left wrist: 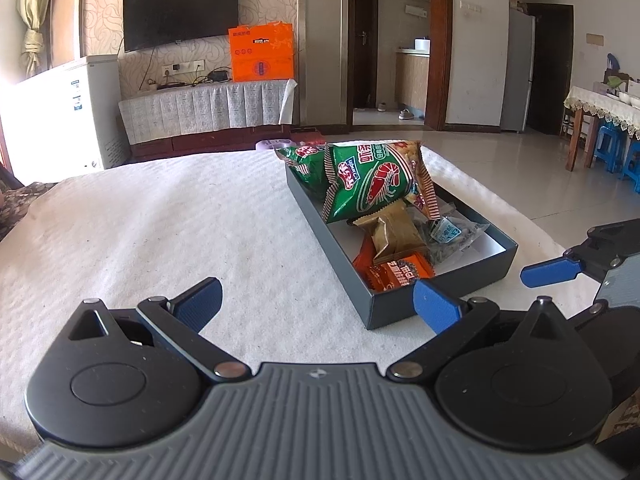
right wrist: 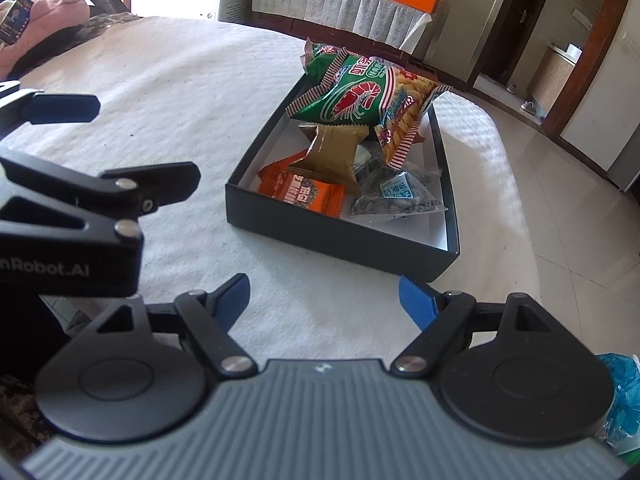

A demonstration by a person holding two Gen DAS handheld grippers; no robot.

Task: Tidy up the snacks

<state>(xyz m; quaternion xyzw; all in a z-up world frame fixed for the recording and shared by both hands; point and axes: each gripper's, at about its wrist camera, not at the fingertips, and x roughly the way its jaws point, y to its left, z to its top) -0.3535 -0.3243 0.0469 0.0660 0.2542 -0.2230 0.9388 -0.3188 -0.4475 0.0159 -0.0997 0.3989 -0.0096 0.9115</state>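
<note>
A dark shallow box (left wrist: 404, 304) (right wrist: 336, 236) lies on the white cloth and holds the snacks. Green shrimp-cracker bags (left wrist: 368, 180) (right wrist: 352, 96) are piled at its far end. In front of them sit a tan packet (left wrist: 396, 232) (right wrist: 332, 148), an orange packet (left wrist: 400, 272) (right wrist: 304, 194) and a clear bag of seeds (left wrist: 452, 236) (right wrist: 396, 200). My left gripper (left wrist: 320, 306) stands open with nothing between its fingers, near the box's front corner. My right gripper (right wrist: 326, 300) is open too, empty, just short of the box's near wall.
The white cloth (left wrist: 160, 220) covers the table. Beyond it stand a TV (left wrist: 180, 10), an orange box (left wrist: 262, 54), a white freezer (left wrist: 64, 112) and a doorway. A pink plush thing (right wrist: 48, 12) lies at the far left; a blue bag (right wrist: 620, 392) sits by the right edge.
</note>
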